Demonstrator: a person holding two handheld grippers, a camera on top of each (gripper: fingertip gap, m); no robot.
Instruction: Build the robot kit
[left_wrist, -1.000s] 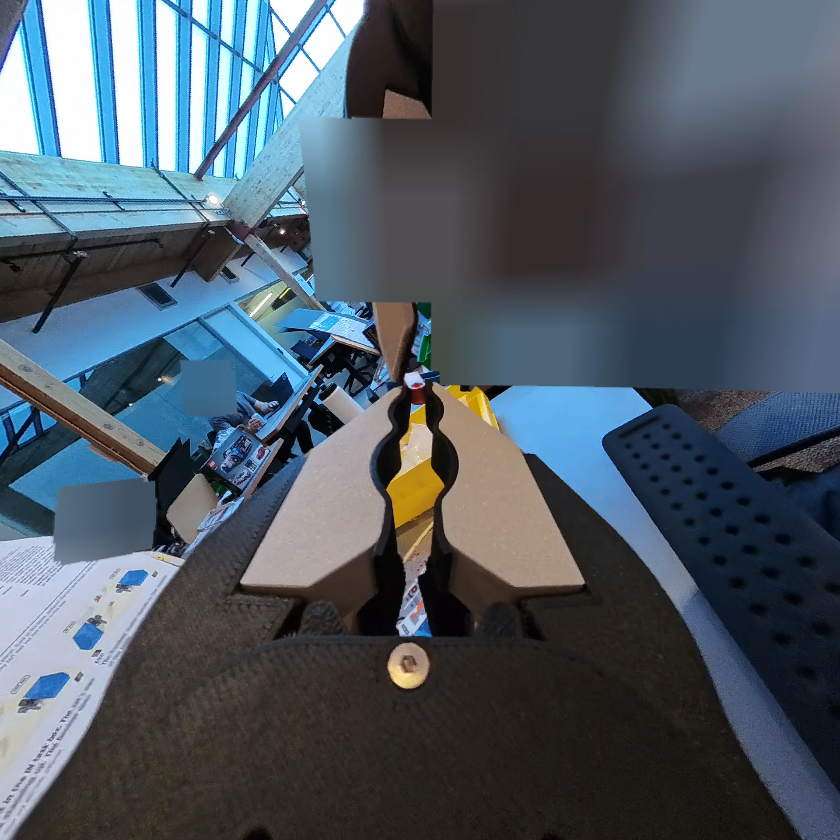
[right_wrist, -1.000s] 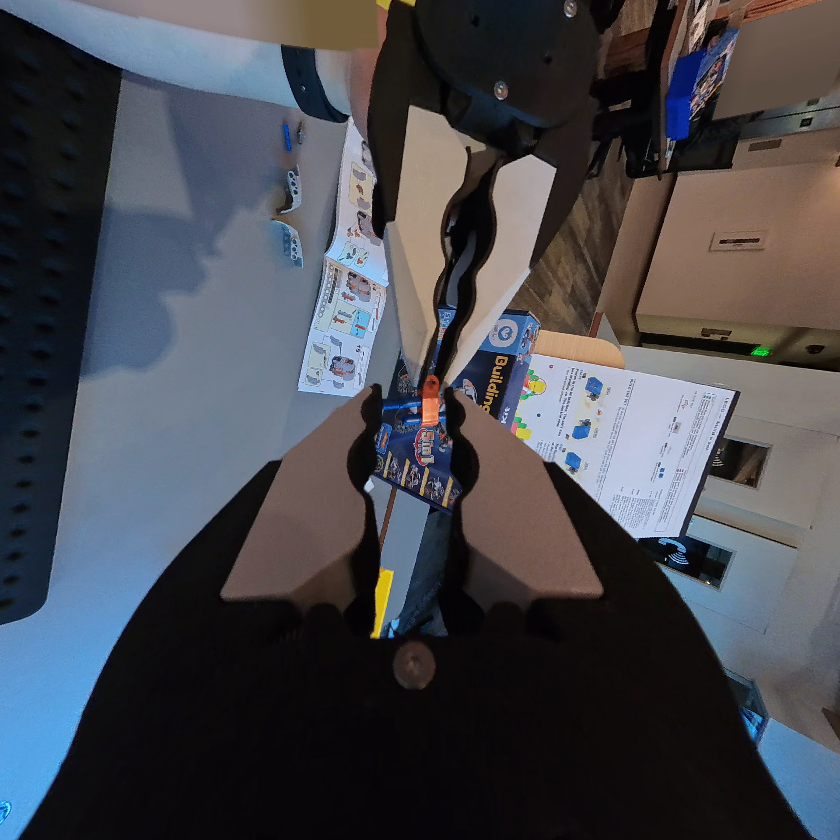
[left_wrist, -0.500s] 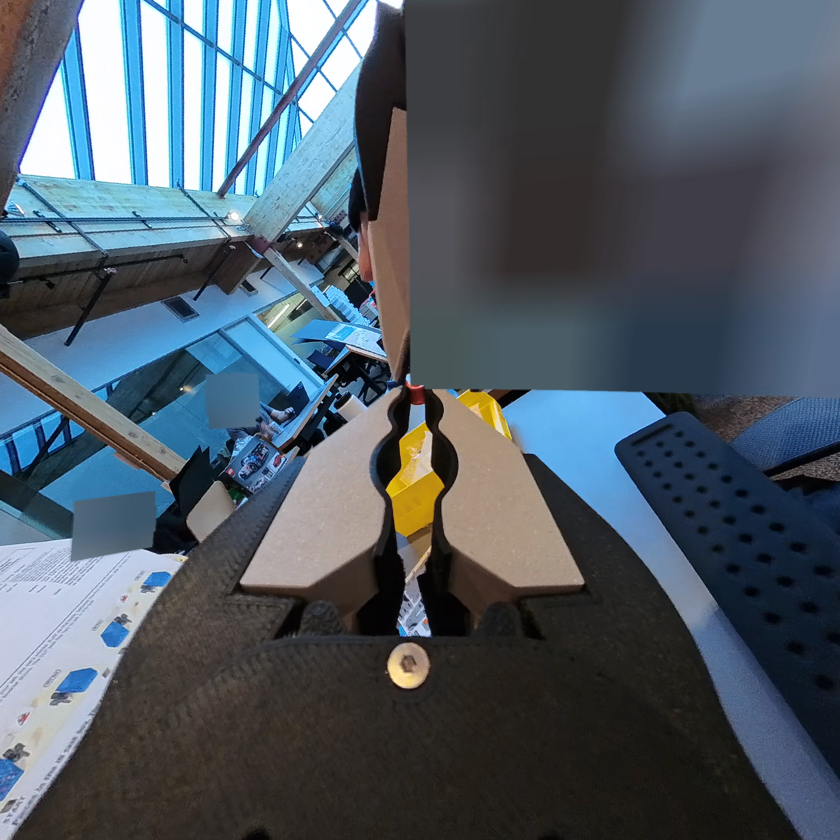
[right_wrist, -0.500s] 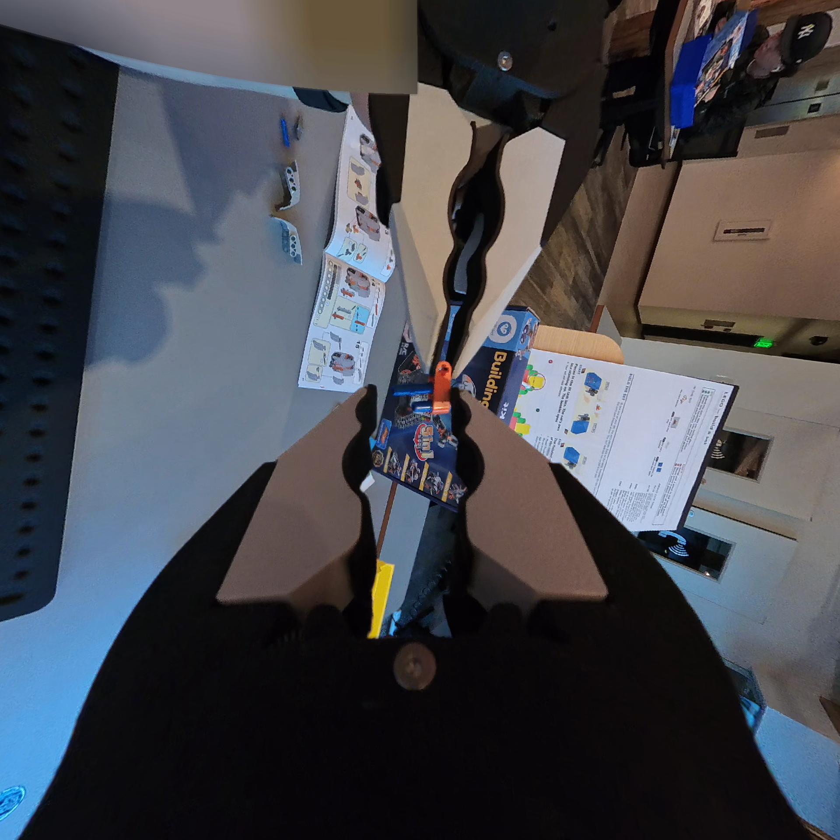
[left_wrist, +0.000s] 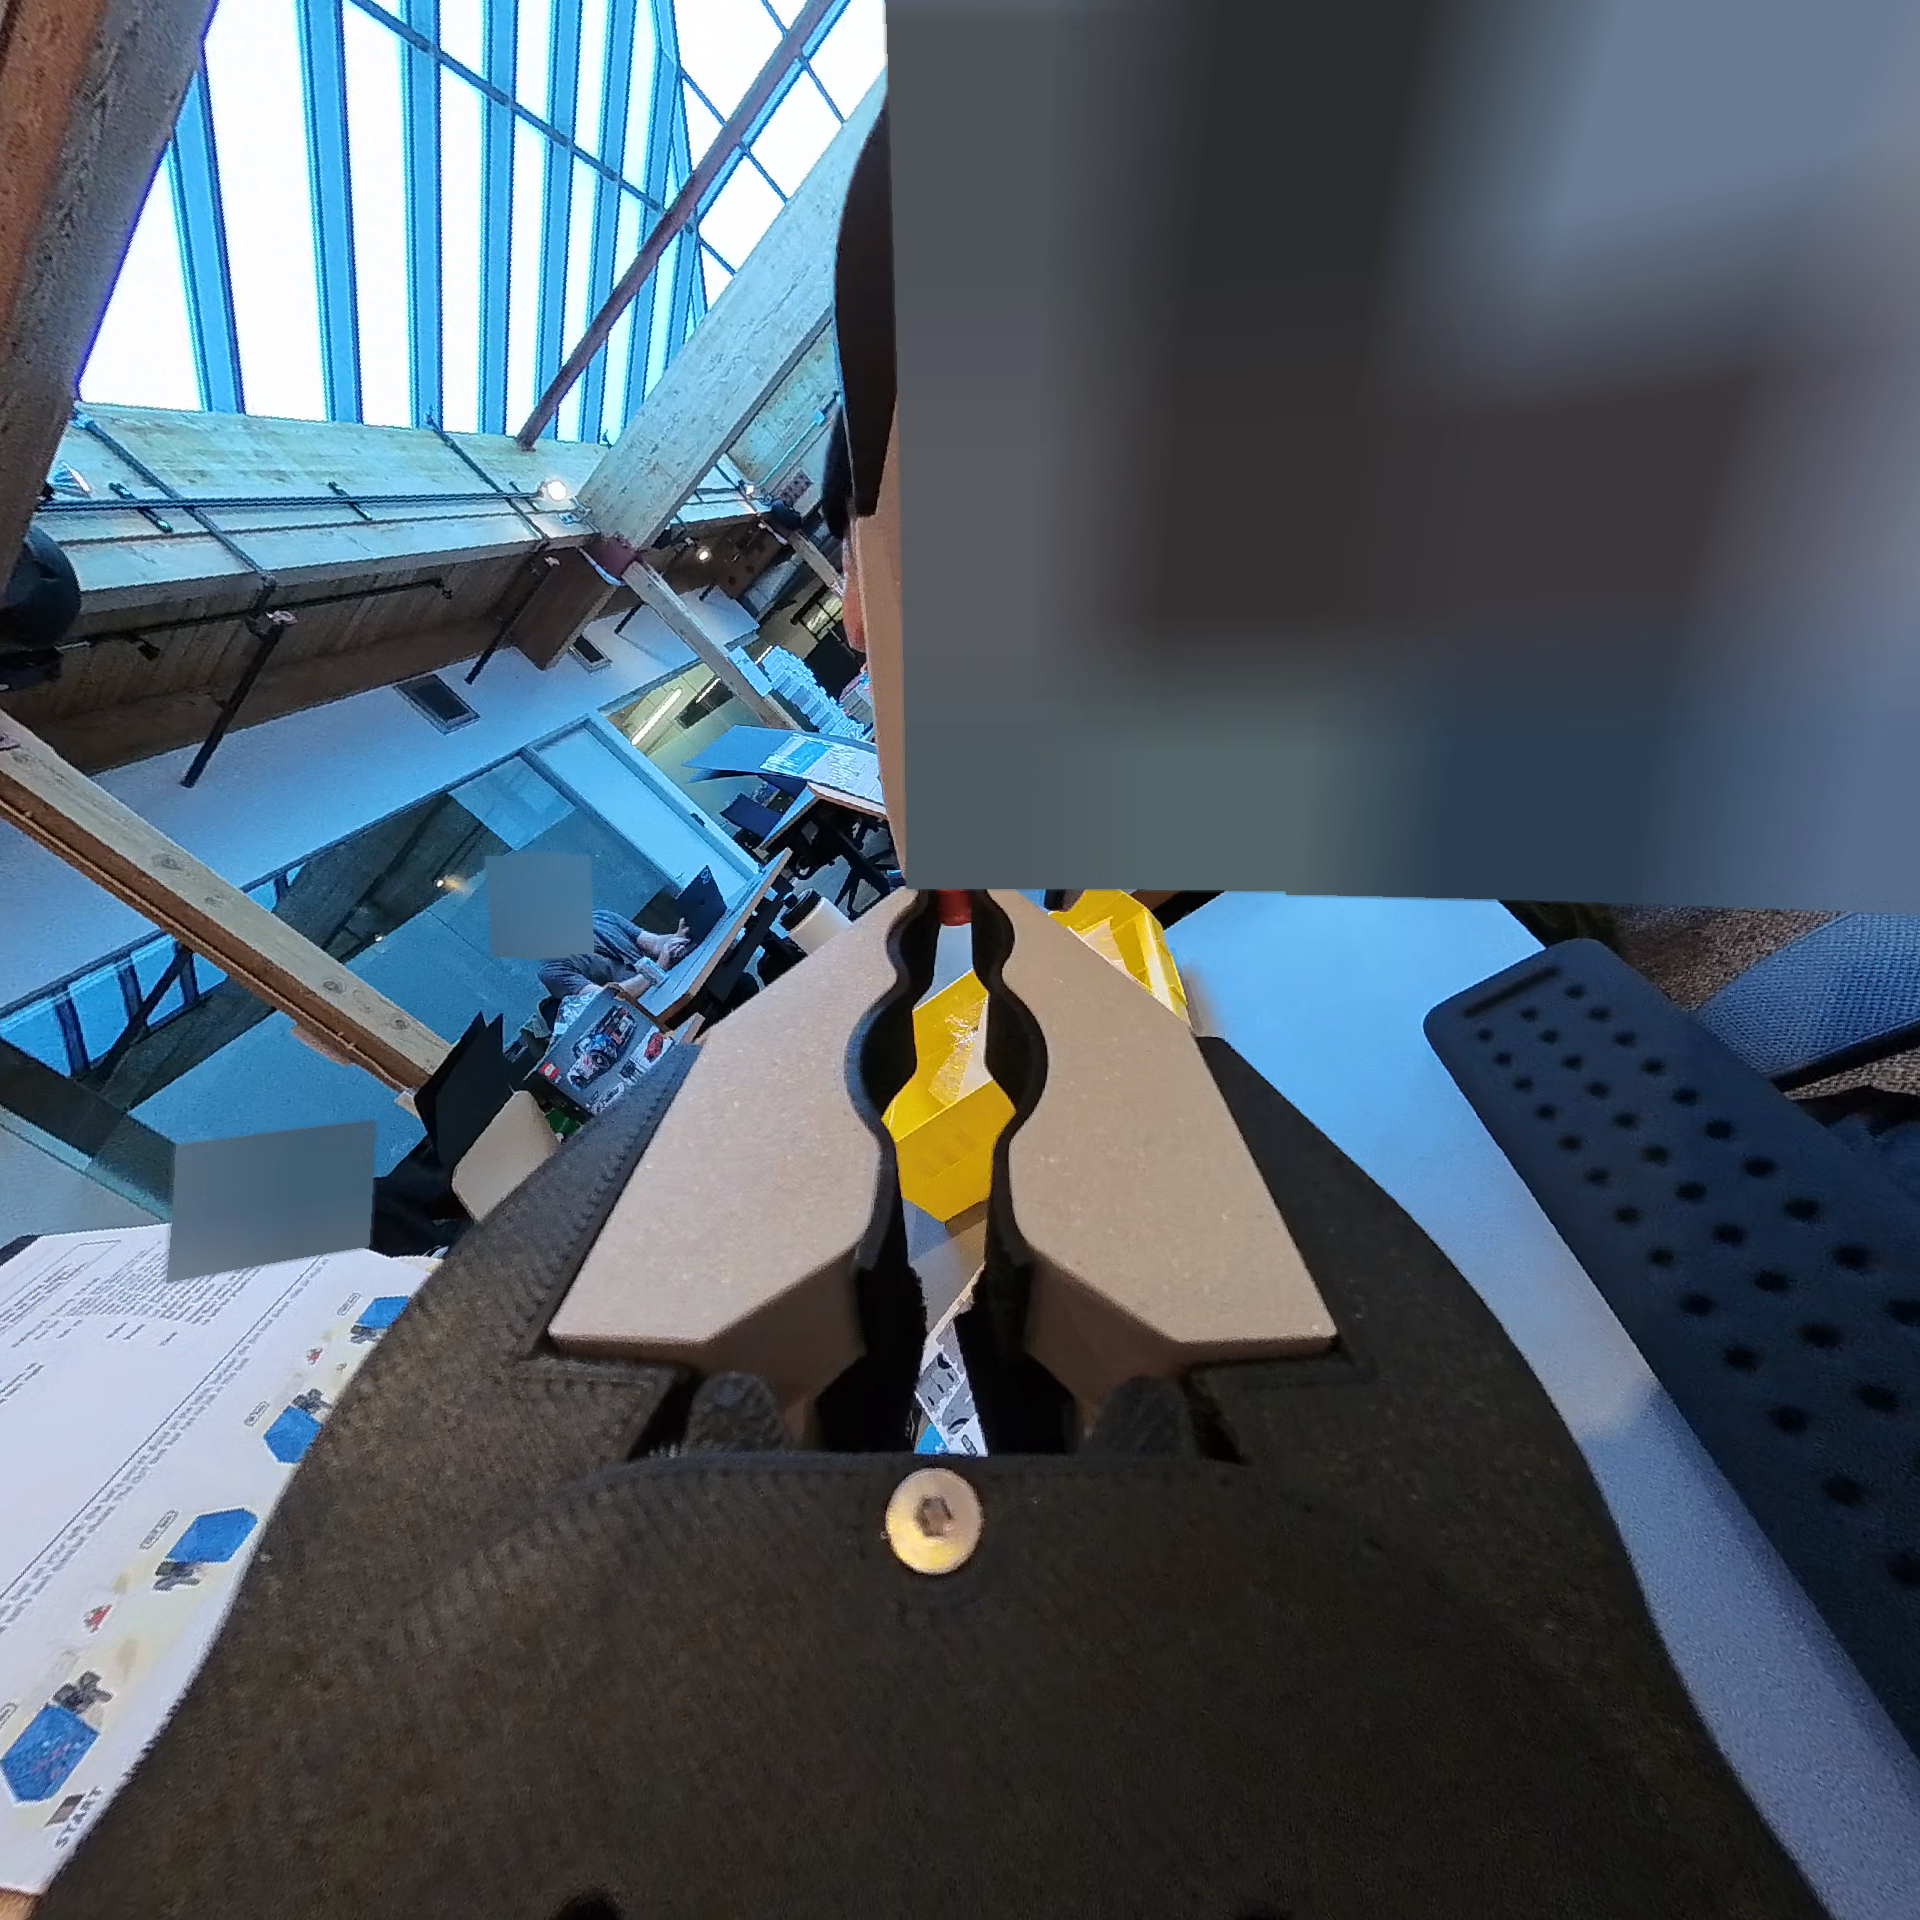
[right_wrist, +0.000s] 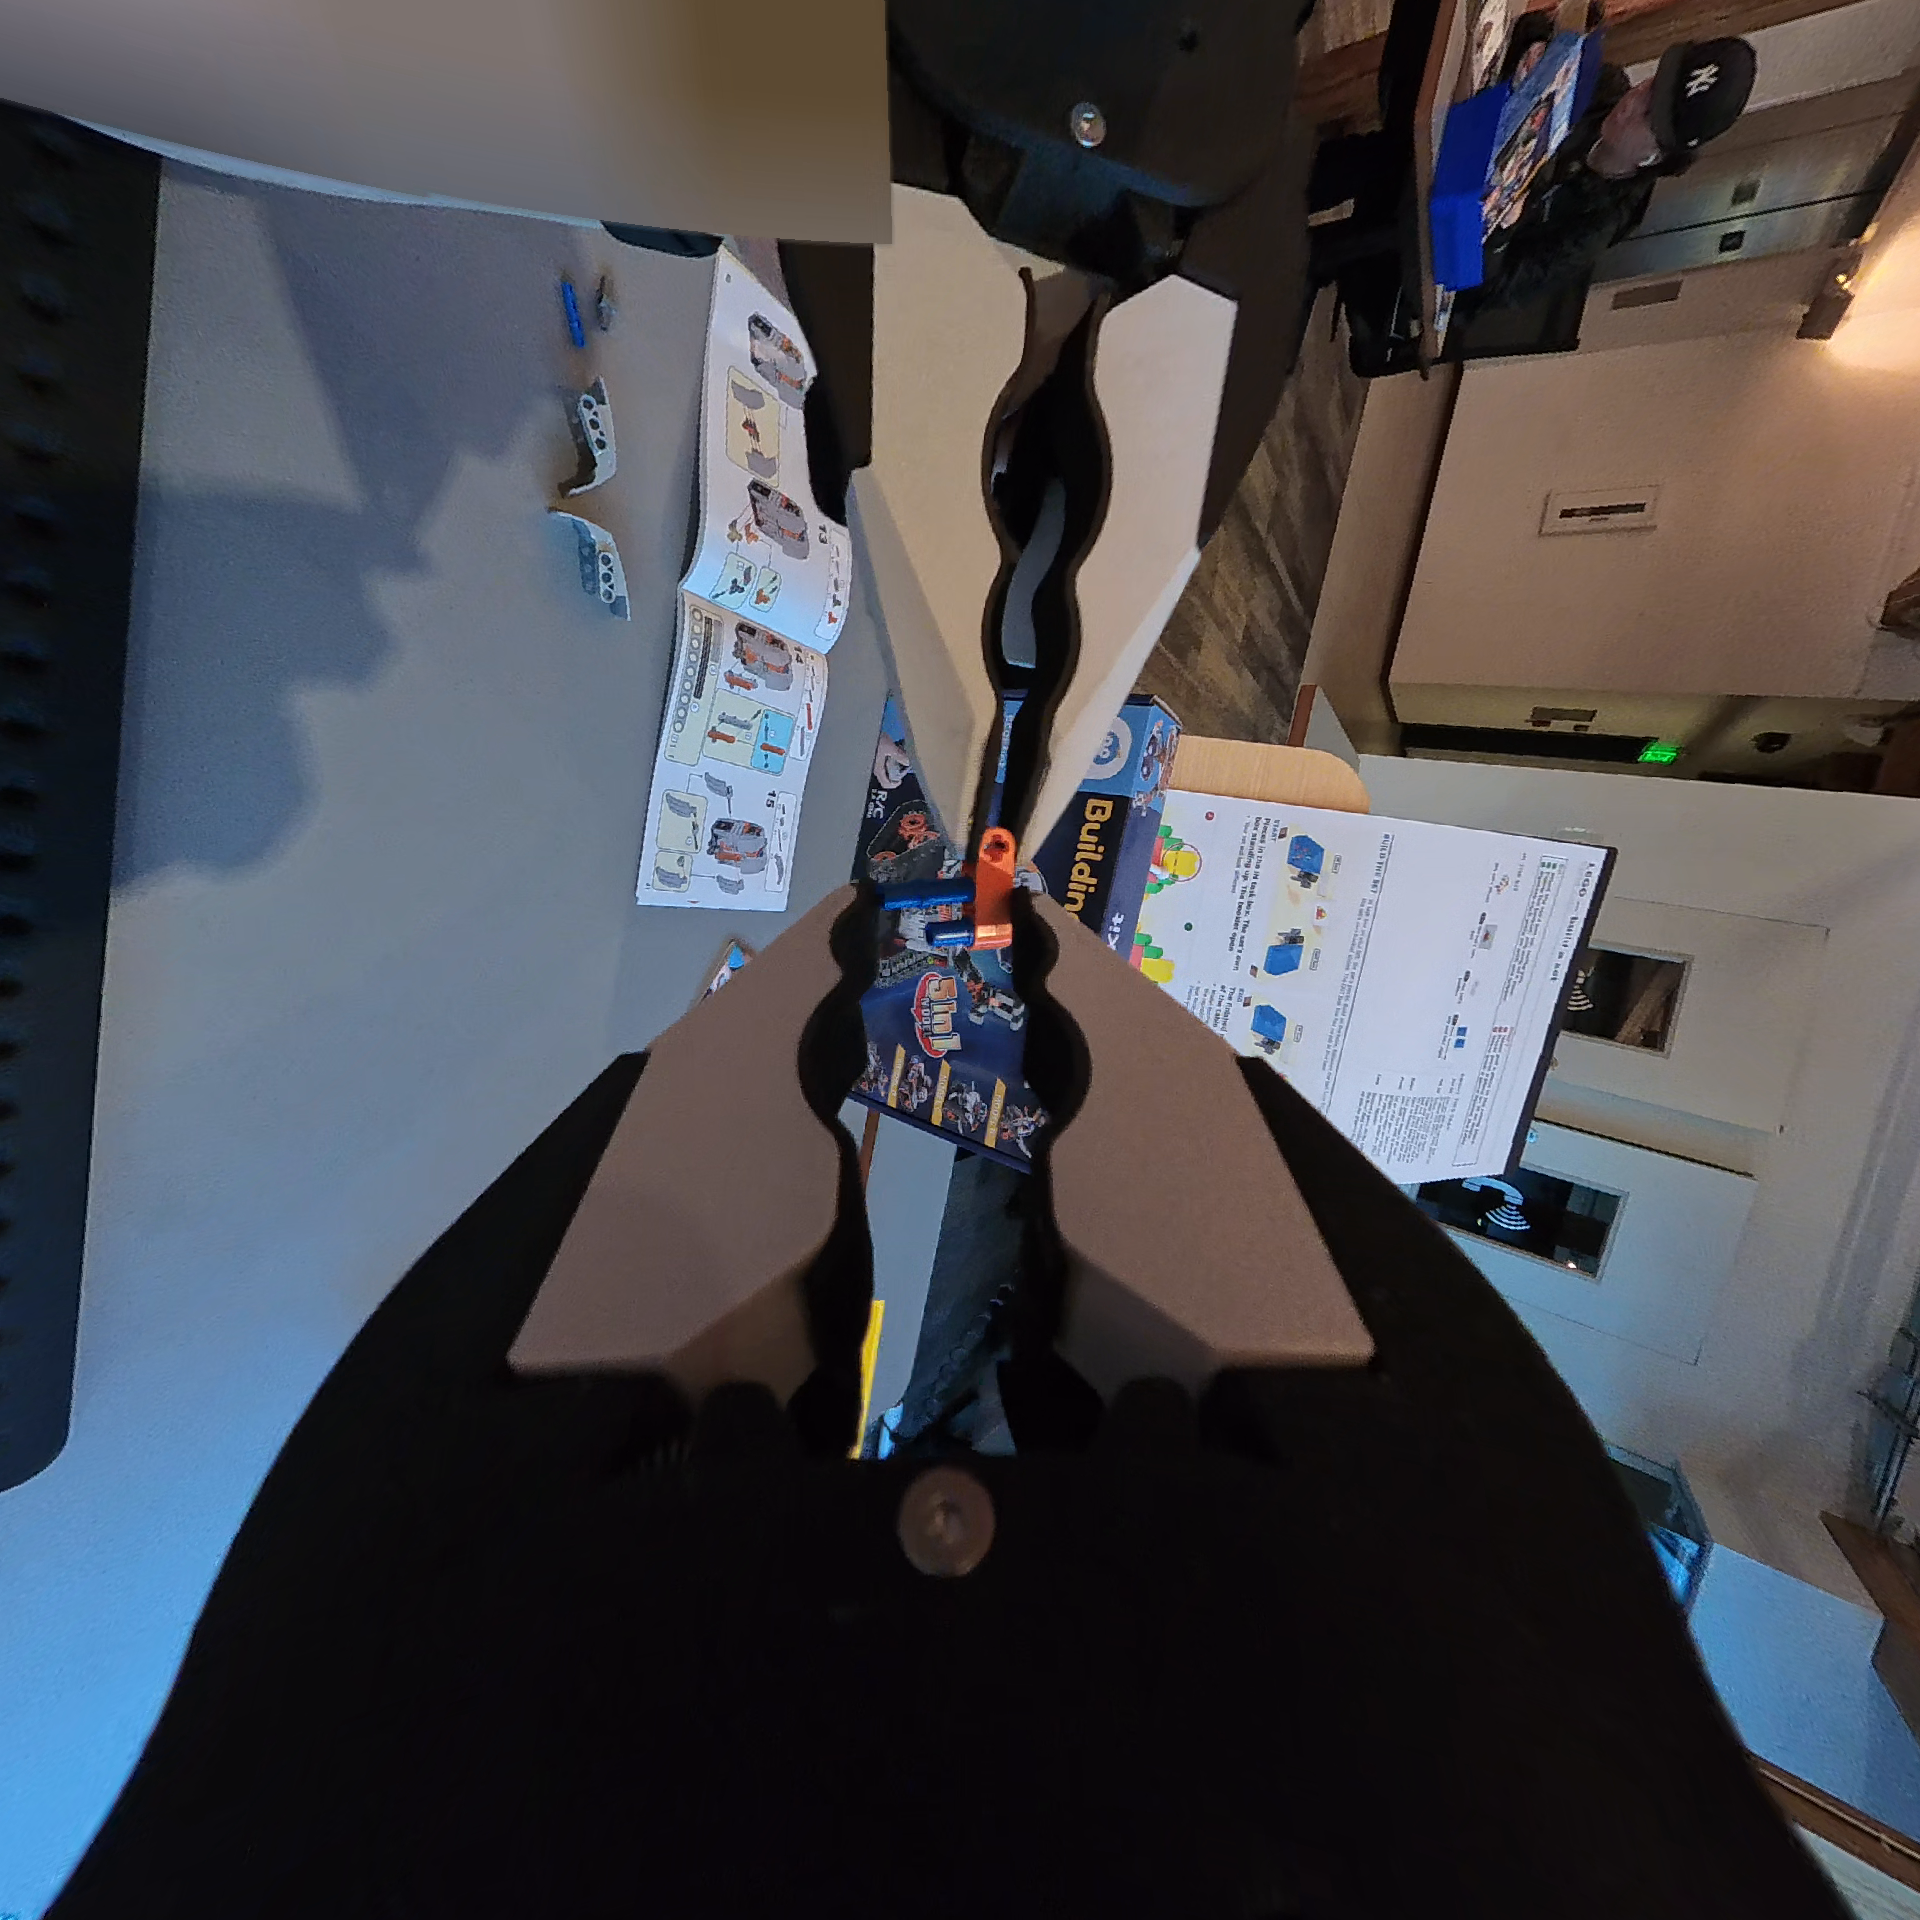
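In the right wrist view a small orange piece (right_wrist: 992, 883) with two blue pins (right_wrist: 925, 896) sticking out to its left sits between my right gripper (right_wrist: 943, 909) tips. The longer pin reaches the left fingertip and the orange piece touches the right one, so the jaws are closed on them. My left gripper (right_wrist: 1006, 826) comes down from above, shut on the top of the orange piece. In the left wrist view my left gripper (left_wrist: 951, 914) is nearly closed on the reddish piece (left_wrist: 952, 902), mostly hidden. A tan finger (left_wrist: 881, 675) of the right gripper shows above it.
On the pale table (right_wrist: 312, 935) lie an open instruction booklet (right_wrist: 748, 665), two grey curved parts (right_wrist: 594, 499) and a small blue pin (right_wrist: 569, 310). A dark toy box (right_wrist: 935, 1039) and a printed sheet (right_wrist: 1371, 977) stand behind. A yellow bin (left_wrist: 945, 1112) and a black perforated panel (left_wrist: 1683, 1195) are near. My two grippers' fingertips are within a few centimetres of each other.
The two grippers have drawn closer together. The orange piece has turned in the right wrist view, and blue pins now show on its left side. Both jaw gaps look unchanged.
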